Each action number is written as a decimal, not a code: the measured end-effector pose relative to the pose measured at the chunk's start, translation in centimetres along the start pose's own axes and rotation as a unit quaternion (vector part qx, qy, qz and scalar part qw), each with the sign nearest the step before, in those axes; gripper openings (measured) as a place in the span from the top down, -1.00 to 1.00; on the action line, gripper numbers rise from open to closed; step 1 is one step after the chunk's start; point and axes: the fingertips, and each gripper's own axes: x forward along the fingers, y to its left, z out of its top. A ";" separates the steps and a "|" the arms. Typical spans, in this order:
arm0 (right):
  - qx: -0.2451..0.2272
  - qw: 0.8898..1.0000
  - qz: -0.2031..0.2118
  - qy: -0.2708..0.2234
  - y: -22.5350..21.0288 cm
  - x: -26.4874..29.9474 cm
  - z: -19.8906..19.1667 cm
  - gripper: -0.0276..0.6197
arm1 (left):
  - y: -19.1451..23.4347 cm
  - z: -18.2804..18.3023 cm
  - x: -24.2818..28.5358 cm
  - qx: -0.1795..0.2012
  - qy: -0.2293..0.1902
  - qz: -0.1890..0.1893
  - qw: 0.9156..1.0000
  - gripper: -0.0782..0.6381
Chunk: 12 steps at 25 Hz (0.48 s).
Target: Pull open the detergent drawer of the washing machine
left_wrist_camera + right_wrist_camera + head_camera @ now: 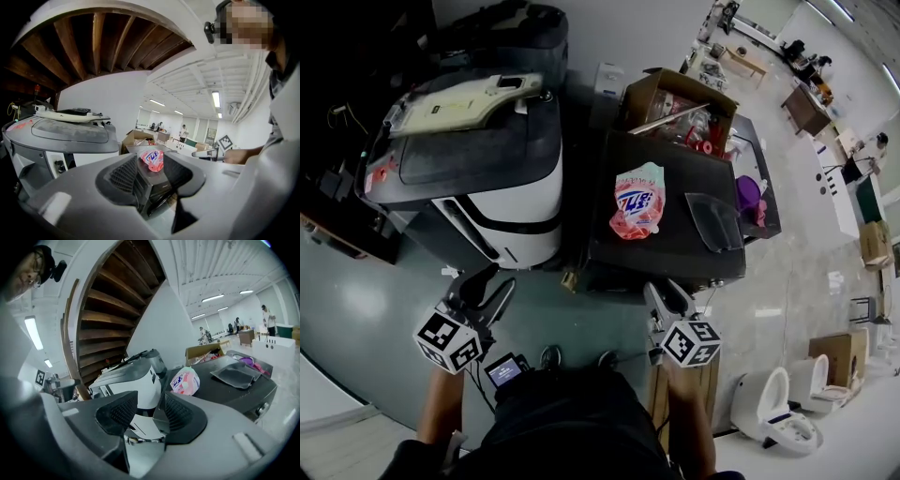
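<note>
**Head view.** The person faces two appliances set side by side. At left is a white-fronted washing machine with a grey lid. At right is a dark machine, whose top bears a pink detergent bag and a grey tray. A cardboard box stands behind them. The left gripper hangs near the white machine's lower front, and the right gripper hangs just before the dark machine's front edge. Neither touches anything. The detergent drawer cannot be singled out on either appliance from here.

**Left gripper view.** The left gripper has its jaws apart with nothing between the pads. Through the gap shows the dark machine's near corner, well beyond the tips, with the pink bag on top. The white-fronted machine lies off to the left.

**Right gripper view.** The right gripper is partly open and empty. Its gap frames the white machine's front and the dark machine's edge. The tray and bag lie on that machine's top.

**Technique.** This reads as the approach, with the drawer not yet touched.
- Locate the drawer's front first.
- Bring one gripper level and square to it.
- Set the pads on either side of its lip or recess.
- Close firmly before pulling.
- Draw straight out along the drawer's own line, neither lifting nor twisting, because a shallow lip is likely to slip from the pads.
- The other gripper is best kept clear of the drawer's path.
</note>
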 end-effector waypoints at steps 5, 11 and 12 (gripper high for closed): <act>0.065 0.998 0.014 0.018 -2.3 2.3 -3.7 0.41 | 0.0 -0.4 -0.3 -0.003 0.012 0.021 1.000 0.27; 0.130 0.991 0.026 0.018 -4.4 5.0 -6.6 0.39 | 0.4 -0.8 -0.7 -0.004 0.026 0.043 0.999 0.27; 0.142 0.989 0.029 0.018 -4.7 5.4 -7.2 0.38 | 0.5 -1.0 -0.8 -0.004 0.029 0.047 0.998 0.27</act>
